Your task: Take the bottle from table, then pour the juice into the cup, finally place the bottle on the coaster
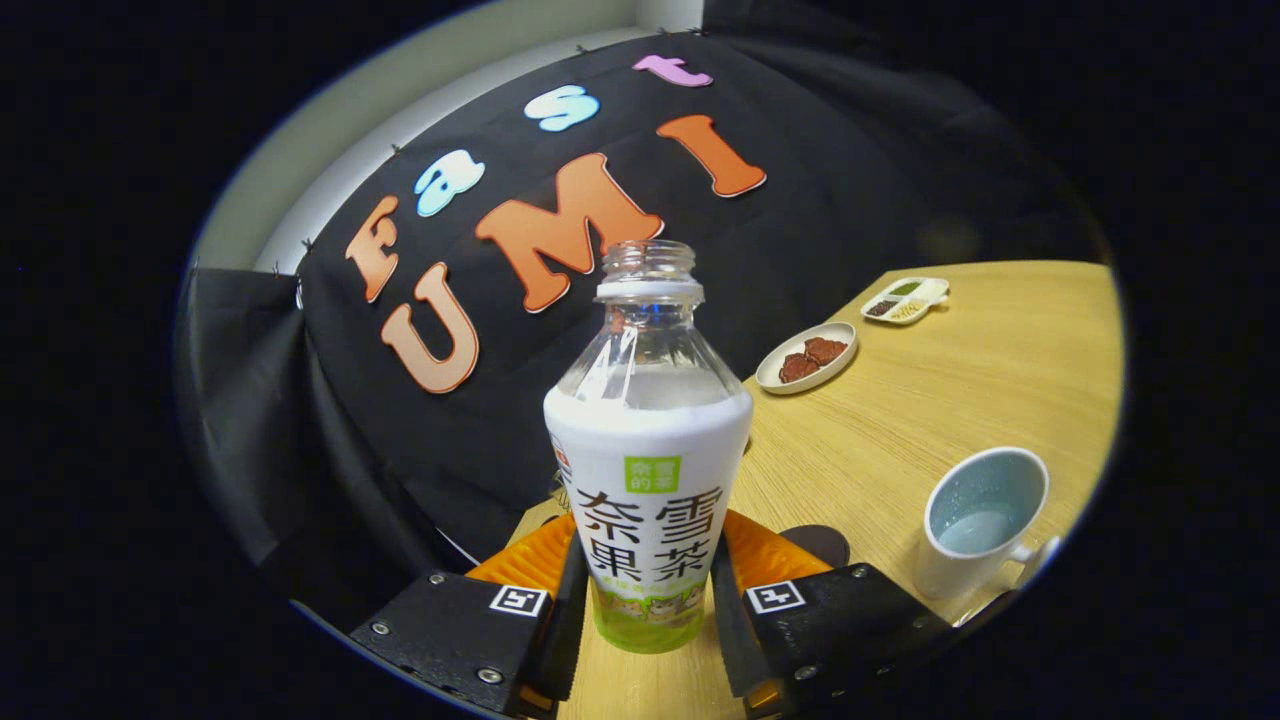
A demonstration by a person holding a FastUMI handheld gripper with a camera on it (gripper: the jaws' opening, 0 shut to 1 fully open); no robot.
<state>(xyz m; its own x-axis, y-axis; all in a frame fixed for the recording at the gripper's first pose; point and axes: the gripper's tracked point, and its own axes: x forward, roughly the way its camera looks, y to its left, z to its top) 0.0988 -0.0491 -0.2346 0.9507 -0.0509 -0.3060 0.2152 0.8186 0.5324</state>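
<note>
Both claw (645, 600) fingers seemingly clamp the uncapped bottle (648, 440); cup (975, 520) stands beside.

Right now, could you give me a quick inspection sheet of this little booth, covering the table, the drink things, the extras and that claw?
Surface: pale wooden table, tilted in this view.
Job's things: uncapped bottle between the fingers; pale blue cup beside it, some liquid inside; dark coaster partly hidden behind one finger.
Clutter: oval plate with brown pieces; white divided tray of seeds beyond it.
Claw: claw shut on the bottle, both fingers pressing its label.
Cables: nothing seen.
Surroundings: black cloth wall, pale wall above it.
</note>
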